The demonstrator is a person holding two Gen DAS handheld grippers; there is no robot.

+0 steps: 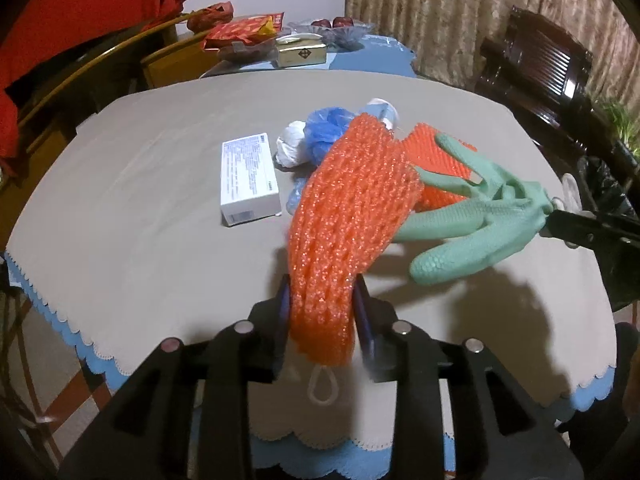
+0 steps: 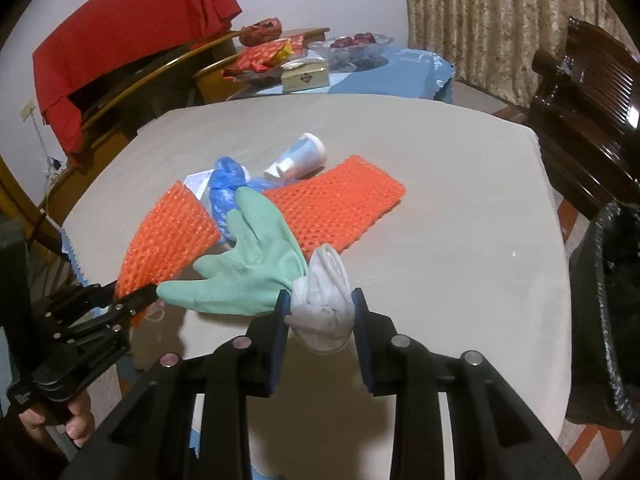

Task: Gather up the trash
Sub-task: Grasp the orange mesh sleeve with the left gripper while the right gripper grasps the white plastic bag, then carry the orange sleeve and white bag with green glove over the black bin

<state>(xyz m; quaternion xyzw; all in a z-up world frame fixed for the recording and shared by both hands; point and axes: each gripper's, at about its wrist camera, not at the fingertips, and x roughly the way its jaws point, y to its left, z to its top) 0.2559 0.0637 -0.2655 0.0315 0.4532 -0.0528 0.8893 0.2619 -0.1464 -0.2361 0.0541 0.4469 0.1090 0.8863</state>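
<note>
My left gripper [image 1: 322, 284] is shut on an orange foam net [image 1: 340, 232], which hangs lifted above the grey tablecloth [image 1: 140, 220]. My right gripper [image 2: 320, 296] is shut on the bunched white cuff of a green rubber glove [image 2: 248, 264], whose fingers dangle to the left. In the right wrist view the left gripper [image 2: 148, 294] shows at the left with its orange net [image 2: 172, 232]. A second orange net [image 2: 340, 204] lies flat on the table. Beside it lie a tipped paper cup [image 2: 304, 156], a blue plastic bag [image 2: 228, 188], crumpled white paper [image 1: 290, 146] and a white box [image 1: 248, 178].
A bin lined with a black bag [image 2: 600, 320] stands off the table's right edge. A dark wooden chair [image 2: 580, 120] is behind it. A far table [image 2: 400, 72] holds snack packets, a gold box and a fruit dish. A red cloth [image 2: 120, 40] drapes furniture at the left.
</note>
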